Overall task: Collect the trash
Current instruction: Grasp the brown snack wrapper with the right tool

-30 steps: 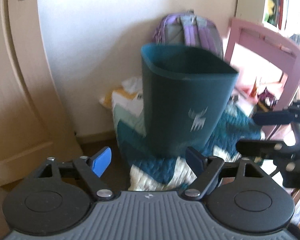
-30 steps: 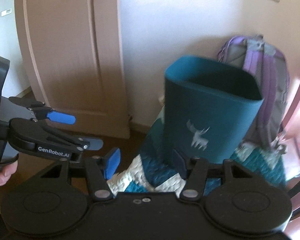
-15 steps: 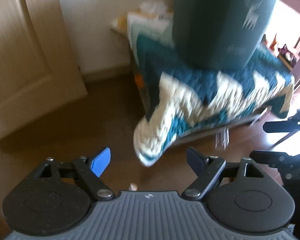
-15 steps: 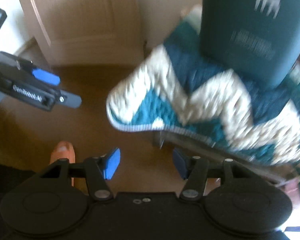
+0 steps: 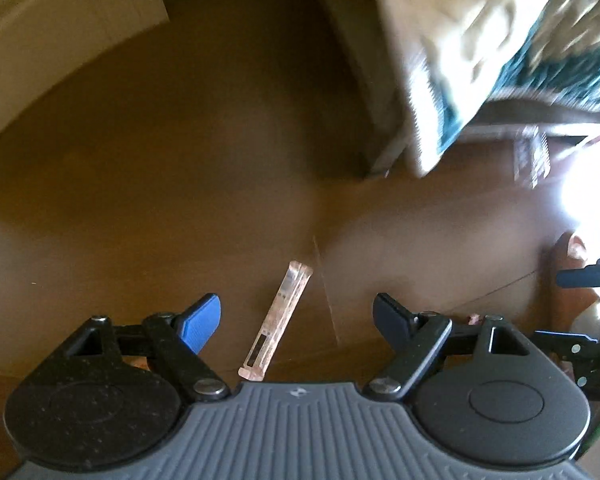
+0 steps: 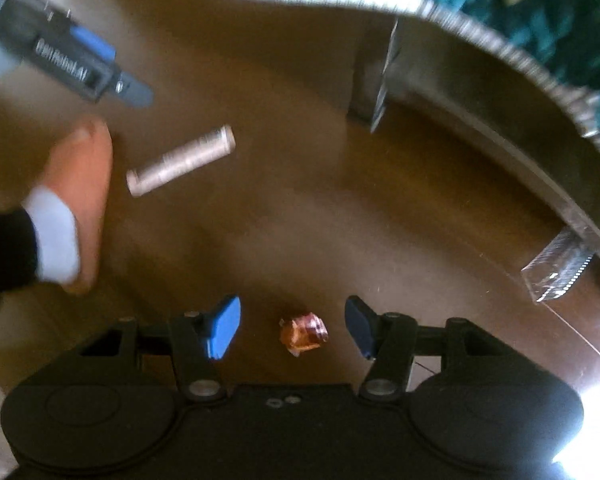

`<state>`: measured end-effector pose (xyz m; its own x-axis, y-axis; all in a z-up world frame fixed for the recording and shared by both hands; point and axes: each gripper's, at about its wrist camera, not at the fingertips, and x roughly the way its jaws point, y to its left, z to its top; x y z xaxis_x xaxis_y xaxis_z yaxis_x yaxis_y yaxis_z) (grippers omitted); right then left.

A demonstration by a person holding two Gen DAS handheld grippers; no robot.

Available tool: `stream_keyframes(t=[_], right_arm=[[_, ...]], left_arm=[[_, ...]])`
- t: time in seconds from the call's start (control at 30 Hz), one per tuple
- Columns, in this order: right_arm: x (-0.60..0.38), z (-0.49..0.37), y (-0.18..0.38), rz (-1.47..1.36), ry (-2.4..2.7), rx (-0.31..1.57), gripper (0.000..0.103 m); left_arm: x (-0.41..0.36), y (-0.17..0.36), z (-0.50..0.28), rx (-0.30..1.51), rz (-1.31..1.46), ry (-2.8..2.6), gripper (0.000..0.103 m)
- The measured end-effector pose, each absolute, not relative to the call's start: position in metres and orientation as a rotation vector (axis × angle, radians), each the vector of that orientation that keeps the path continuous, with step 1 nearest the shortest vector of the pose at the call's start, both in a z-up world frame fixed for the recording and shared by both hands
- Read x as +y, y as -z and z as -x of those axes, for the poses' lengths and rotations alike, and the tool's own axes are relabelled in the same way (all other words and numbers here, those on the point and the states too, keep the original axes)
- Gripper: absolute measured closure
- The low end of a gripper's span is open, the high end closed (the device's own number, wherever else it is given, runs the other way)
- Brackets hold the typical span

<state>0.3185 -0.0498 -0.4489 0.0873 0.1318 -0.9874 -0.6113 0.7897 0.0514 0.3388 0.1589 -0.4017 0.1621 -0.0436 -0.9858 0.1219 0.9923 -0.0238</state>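
Left wrist view: the left gripper (image 5: 298, 314) hangs released, jaws wide, over the brown floor (image 5: 160, 160) — a long clear wrapper (image 5: 278, 326) lies between its fingers. The right gripper (image 6: 292, 326) is also spread wide, empty, framing a crumpled orange wrapper (image 6: 304, 332); a clear packet (image 6: 556, 276) lies by the bed's edge.

The blanket (image 6: 520, 4) (cut by the frame edge) is motion-blurred.

Floor (image 5: 188, 168): brown, smooth, slight sheen. Blanket (image 6: 548, 20): knitted cloth, teal and cream. Long wrapper (image 5: 278, 326): thin clear plastic, glossy. Crumpled wrapper (image 6: 304, 332): shiny orange foil-like. Left hand-held gripper (image 5: 296, 320): matt black plastic, blue pads, ribbed grey housing
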Motion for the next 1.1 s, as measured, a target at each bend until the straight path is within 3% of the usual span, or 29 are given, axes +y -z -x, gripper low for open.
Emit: stream_keyframes(t=[0.43,0.77,0.9,0.97,1.03,1.1], right_arm=[[-0.041,-0.303,0.547,0.570,-0.673,1.502,0.048],[-0.032,-0.291,0.567,0.629,-0.703,1.468,0.051],[-0.030,-0.289,0.571,0.661,-0.693,1.457,0.055],[-0.030,-0.290,0.575,0.668,-0.673,1.463,0.077],[-0.027,-0.291,0.574,0.663,-0.660,1.466,0.077],[-0.023,-0.291,0.574,0.668,-0.658,1.455,0.079]], left_arm=[[0.170,0.544,-0.326,1.563,-0.054,0.087,0.015],[0.167,0.582,-0.323,1.550,-0.167,0.086,0.016],[0.165,0.588,-0.323,1.544,-0.169,0.113,0.031],[0.164,0.588,-0.323,1.530,-0.163,0.114,0.031],[0.165,0.590,-0.322,1.527,-0.147,0.106,0.034],[0.166,0.588,-0.322,1.519,-0.126,0.110,0.048]])
